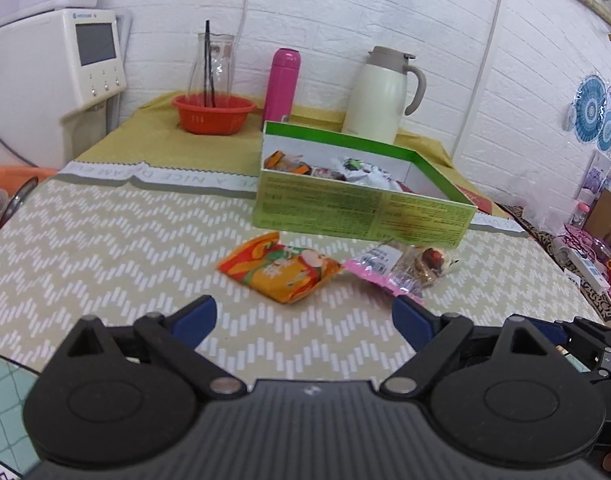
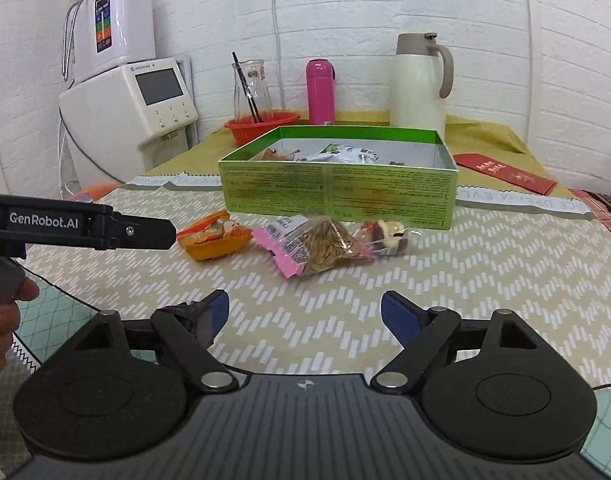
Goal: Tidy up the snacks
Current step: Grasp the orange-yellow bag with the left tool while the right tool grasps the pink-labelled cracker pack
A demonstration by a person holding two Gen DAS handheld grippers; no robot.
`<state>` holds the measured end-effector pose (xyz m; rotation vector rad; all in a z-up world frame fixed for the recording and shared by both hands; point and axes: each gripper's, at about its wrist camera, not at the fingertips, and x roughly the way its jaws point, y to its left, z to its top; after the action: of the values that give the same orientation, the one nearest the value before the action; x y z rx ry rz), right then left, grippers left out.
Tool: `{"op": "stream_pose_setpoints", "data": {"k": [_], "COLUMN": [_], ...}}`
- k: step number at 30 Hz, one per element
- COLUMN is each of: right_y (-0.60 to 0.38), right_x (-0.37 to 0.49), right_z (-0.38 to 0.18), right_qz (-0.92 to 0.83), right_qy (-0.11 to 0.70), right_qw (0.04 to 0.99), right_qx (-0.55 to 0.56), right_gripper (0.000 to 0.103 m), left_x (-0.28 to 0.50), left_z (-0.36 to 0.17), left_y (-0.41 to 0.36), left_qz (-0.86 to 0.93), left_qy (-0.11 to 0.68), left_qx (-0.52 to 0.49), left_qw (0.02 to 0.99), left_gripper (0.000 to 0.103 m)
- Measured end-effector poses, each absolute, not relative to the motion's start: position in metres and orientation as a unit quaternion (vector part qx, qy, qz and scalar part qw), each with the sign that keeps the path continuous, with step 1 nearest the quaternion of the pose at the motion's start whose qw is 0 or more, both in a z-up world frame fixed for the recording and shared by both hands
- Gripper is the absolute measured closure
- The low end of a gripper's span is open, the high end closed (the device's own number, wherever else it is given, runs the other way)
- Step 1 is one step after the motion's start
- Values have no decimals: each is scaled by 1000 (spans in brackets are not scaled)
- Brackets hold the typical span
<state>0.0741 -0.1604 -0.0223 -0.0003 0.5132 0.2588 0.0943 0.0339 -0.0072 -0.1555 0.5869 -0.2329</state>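
1. So we're at the approach bit. Three snacks lie loose on the table in front of the green box point(image 2: 337, 184), and the box already has a few packets inside.
2. Left gripper point(image 1: 304, 320) has its jaws spread wide, nothing in them, and it's lined up on the orange packet point(image 1: 279, 266), the leftmost one.
3. Right gripper point(image 2: 304, 312) is also spread and empty, facing the pink-edged seed bag point(image 2: 317, 250); a small clear candy packet point(image 2: 387, 236) touches that bag's right end.
4. Next move, we reckon: come down over a packet, pinch it, lift it over the near wall of the box.
5. Stuff-wise: the packets are thin crinkly film, soft and puffy, so they'll probably squash. The box is stiff printed cardboard, open on top. The zigzag tablecloth point(image 1: 105, 248) looks smooth.
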Motion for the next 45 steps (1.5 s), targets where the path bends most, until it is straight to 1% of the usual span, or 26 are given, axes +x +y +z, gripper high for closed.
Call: {"op": "stream_pose_setpoints", "data": {"k": [8, 9, 11, 12, 13, 15, 17, 18, 19, 24, 26, 27, 28, 29, 30, 31, 33, 36, 38, 39, 40, 41, 42, 43, 44, 45], "right_y": [-136, -135, -133, -133, -133, -134, -136, -138, -142, -156, -160, -160, -160, -159, -158, -158, -155, -149, -144, -142, -141, -142, -143, -144, -144, -144], "right_x": [128, 134, 141, 143, 144, 140, 132, 128, 122, 94, 88, 88, 87, 88, 89, 91, 96, 105, 108, 110, 111, 112, 112, 112, 111, 111], "right_z": [-28, -31, -35, -37, -38, -38, -38, -37, -37, -35, -35, -35, -35, -34, -34, -33, -33, -36, -38, -40, -41, -42, -43, -43, -43, -42], "right_qz": [100, 99, 100, 103, 109, 112, 118, 121, 128, 126, 129, 133, 135, 133, 131, 127, 120, 121, 118, 115, 114, 123, 126, 125, 121, 123], "right_qy": [253, 259, 264, 266, 271, 272, 275, 278, 280, 284, 286, 286, 284, 280, 276, 272, 271, 279, 283, 284, 286, 290, 291, 290, 286, 287], "right_qw": [962, 961, 959, 958, 956, 956, 954, 953, 951, 950, 949, 949, 949, 951, 952, 954, 955, 952, 952, 952, 951, 949, 948, 949, 950, 950], "right_qx": [-14, -12, -8, -7, -3, -1, -10, -15, -9, -13, -12, -13, -13, -11, -8, -3, 2, 3, -9, -14, -16, -10, -4, -2, -6, -7], "right_gripper": [0, 1, 8, 28, 41, 48, 49, 89, 87, 88, 87, 80, 66, 59, 41, 18, 5, 5, 7, 12, 24, 32, 39, 43, 55, 56], "left_x": [97, 98, 100, 103, 105, 110, 116, 120, 126, 159, 172, 177, 180, 183, 186, 188, 194, 202, 204, 204, 203, 202, 200, 201, 200, 200], "left_z": [-6, -6, -7, -8, -8, -9, -9, -10, -10, -21, -28, -31, -34, -35, -37, -38, -40, -43, -44, -44, -44, -43, -42, -42, -42, -42], "left_y": [61, 62, 66, 66, 67, 67, 66, 65, 63, 50, 44, 41, 39, 38, 36, 34, 31, 28, 26, 26, 26, 26, 25, 24, 23, 23], "left_qz": [-109, -108, -105, -105, -105, -109, -118, -120, -122, -114, -107, -104, -99, -93, -90, -88, -78, -75, -74, -75, -78, -84, -87, -95, -100, -104], "left_qy": [293, 294, 296, 298, 301, 304, 305, 306, 310, 340, 358, 363, 366, 368, 369, 371, 376, 377, 376, 372, 370, 368, 365, 368, 367, 367], "left_qx": [-89, -88, -91, -93, -95, -97, -98, -99, -99, -118, -120, -120, -120, -122, -122, -121, -118, -117, -113, -113, -112, -110, -107, -105, -102, -100], "left_qw": [946, 946, 945, 944, 943, 941, 940, 939, 938, 926, 920, 918, 918, 917, 917, 916, 916, 916, 917, 918, 919, 919, 921, 919, 919, 919], "left_gripper": [14, 14, 14, 14, 14, 14, 14, 14, 14, 14, 14, 14, 14, 14, 14, 14, 14, 14, 15, 16, 22, 32, 36, 44, 50, 52]}}
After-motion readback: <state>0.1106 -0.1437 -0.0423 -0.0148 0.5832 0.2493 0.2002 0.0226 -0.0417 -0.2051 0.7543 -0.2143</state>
